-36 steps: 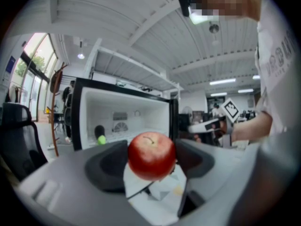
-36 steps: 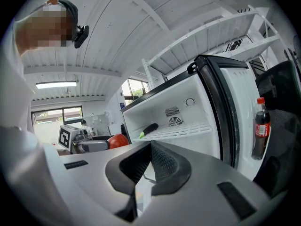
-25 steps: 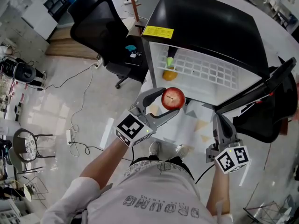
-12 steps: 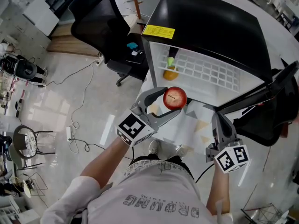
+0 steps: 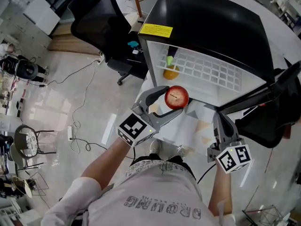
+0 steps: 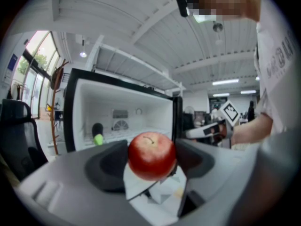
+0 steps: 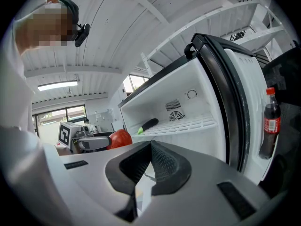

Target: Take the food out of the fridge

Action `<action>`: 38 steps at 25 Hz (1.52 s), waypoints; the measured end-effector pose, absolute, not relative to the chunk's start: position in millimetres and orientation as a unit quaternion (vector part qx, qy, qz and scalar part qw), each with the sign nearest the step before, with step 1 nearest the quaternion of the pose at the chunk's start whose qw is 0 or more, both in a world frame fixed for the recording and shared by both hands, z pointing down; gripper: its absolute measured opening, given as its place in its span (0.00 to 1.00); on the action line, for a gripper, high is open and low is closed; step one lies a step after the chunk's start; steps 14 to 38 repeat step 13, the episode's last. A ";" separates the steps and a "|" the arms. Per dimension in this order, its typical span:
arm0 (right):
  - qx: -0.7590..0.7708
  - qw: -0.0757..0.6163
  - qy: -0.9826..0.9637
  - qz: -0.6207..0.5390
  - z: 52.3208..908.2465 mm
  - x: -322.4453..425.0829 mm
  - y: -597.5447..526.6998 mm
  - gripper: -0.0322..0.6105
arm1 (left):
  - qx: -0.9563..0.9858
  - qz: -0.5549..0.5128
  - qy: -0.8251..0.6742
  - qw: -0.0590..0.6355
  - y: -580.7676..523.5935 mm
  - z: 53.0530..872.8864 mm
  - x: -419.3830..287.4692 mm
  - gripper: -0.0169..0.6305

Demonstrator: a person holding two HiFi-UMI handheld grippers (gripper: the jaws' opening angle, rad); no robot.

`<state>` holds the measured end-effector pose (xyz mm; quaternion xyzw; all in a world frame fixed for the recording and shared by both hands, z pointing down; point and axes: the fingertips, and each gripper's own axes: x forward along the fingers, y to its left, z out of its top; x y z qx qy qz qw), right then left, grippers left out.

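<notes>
A red apple [image 5: 178, 95] is clamped between the jaws of my left gripper [image 5: 173, 100], just in front of the open black fridge [image 5: 211, 22]. In the left gripper view the apple [image 6: 151, 154] fills the gap between the jaws, with the white fridge interior [image 6: 122, 109] behind it. On the wire shelf [image 5: 207, 72] lie a dark vegetable with a green end [image 5: 171, 59] and an orange item [image 5: 171, 73]. My right gripper [image 5: 219, 118] hangs shut and empty to the right, below the fridge opening. Its own view shows the pads [image 7: 162, 166] pressed together.
The fridge door [image 5: 277, 102] stands open to the right; a cola bottle [image 7: 268, 124] sits in its rack. A black office chair [image 5: 101, 25] stands left of the fridge, with cables [image 5: 80, 102] across the glossy floor. A white surface with paper scraps [image 5: 200, 126] lies below the fridge.
The left gripper with the apple has crept slightly up and to the right. The right gripper has stayed put.
</notes>
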<state>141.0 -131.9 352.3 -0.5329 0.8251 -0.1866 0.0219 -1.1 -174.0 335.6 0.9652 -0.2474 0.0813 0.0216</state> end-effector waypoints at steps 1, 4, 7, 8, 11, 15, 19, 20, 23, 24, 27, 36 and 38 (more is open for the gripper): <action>-0.532 0.022 0.825 -0.186 352.5 141.5 -131.9 0.03 | 0.965 0.082 -0.248 0.022 -174.0 335.8 -0.5 0.53; -0.531 0.021 0.826 -0.187 353.4 142.8 -131.2 0.03 | 0.965 0.082 -0.249 0.022 -173.5 336.6 0.8 0.53; -0.531 0.019 0.827 -0.187 354.8 143.9 -130.8 0.03 | 0.965 0.082 -0.250 0.022 -173.6 337.8 1.8 0.53; -0.530 0.018 0.827 -0.187 355.1 144.0 -130.7 0.03 | 0.964 0.083 -0.250 0.022 -173.6 338.2 2.2 0.53; -0.529 0.017 0.828 -0.186 355.2 144.4 -130.9 0.03 | 0.965 0.083 -0.250 0.023 -173.7 338.6 3.6 0.53; -0.529 0.016 0.828 -0.186 355.0 144.8 -131.1 0.03 | 0.965 0.083 -0.249 0.023 -174.1 338.6 4.5 0.53; -0.529 0.016 0.828 -0.186 355.0 144.8 -131.1 0.03 | 0.965 0.083 -0.249 0.023 -174.1 338.6 4.5 0.53; -0.529 0.016 0.828 -0.186 355.0 144.8 -131.1 0.03 | 0.965 0.083 -0.249 0.023 -174.1 338.6 4.5 0.53; -0.529 0.016 0.828 -0.186 355.0 144.8 -131.1 0.03 | 0.965 0.083 -0.249 0.023 -174.1 338.6 4.5 0.53; -0.529 0.016 0.828 -0.186 355.0 144.8 -131.1 0.03 | 0.965 0.083 -0.249 0.023 -174.1 338.6 4.5 0.53; -0.529 0.016 0.828 -0.186 355.0 144.8 -131.1 0.03 | 0.965 0.083 -0.249 0.023 -174.1 338.6 4.5 0.53; -0.529 0.016 0.828 -0.186 355.0 144.8 -131.1 0.03 | 0.965 0.083 -0.249 0.023 -174.1 338.6 4.5 0.53; -0.529 0.016 0.828 -0.186 355.0 144.8 -131.1 0.03 | 0.965 0.083 -0.249 0.023 -174.1 338.6 4.5 0.53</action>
